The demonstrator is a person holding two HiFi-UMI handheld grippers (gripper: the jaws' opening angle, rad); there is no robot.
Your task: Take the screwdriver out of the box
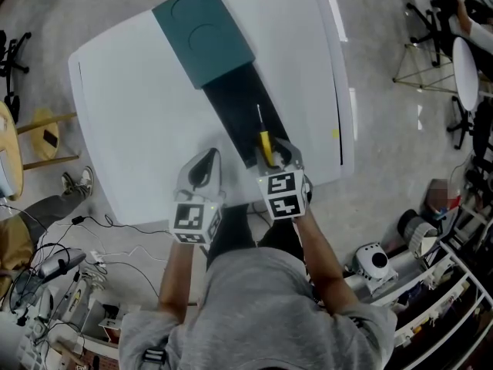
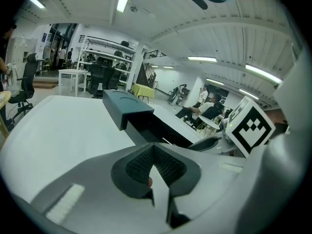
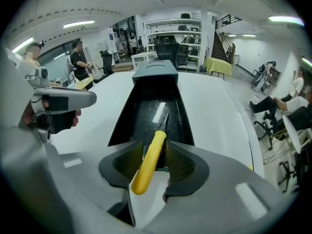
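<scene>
- White worktop (image 1: 131, 106) carries one thing only, a long dark teal box (image 1: 231, 99) that lies slantwise across it.
- The box's lid (image 1: 202, 33) is slid toward the far end, where it covers that part, and the dark near end lies open to me.
- The screwdriver (image 1: 264, 139) lies inside that open stretch. Its thin shaft points toward the lid and its yellow handle toward me.
- The box's side walls run close along both sides of the handle, so the way to it is from above and from the near end.
- A small yellow mark (image 1: 335, 133) sits on the worktop near its right edge, well apart from the box.
- Around the worktop on the grey floor are a wooden stool (image 1: 42, 133) and loose cables (image 1: 46, 245) to my left. Office chairs (image 1: 435, 10) and a round white table (image 1: 466, 64) stand to my right.
- My right hand-held gripper (image 1: 279, 155) tips steeply down into the near end of the box, its marker cube facing up.
- Its jaws stand apart on either side of the yellow handle. The handle lies against one pad, and a slim gap shows at the other, so it is not clamped.
- My left hand-held gripper (image 1: 205, 164) slopes more gently, just beside the box on its left, over bare worktop and clear of the box wall.
- Its jaws are closed together, the ribbed pads meeting at the tip with nothing between them.
- Both my forearms reach forward side by side, the two hand-held grippers near each other at the worktop's near edge.
</scene>
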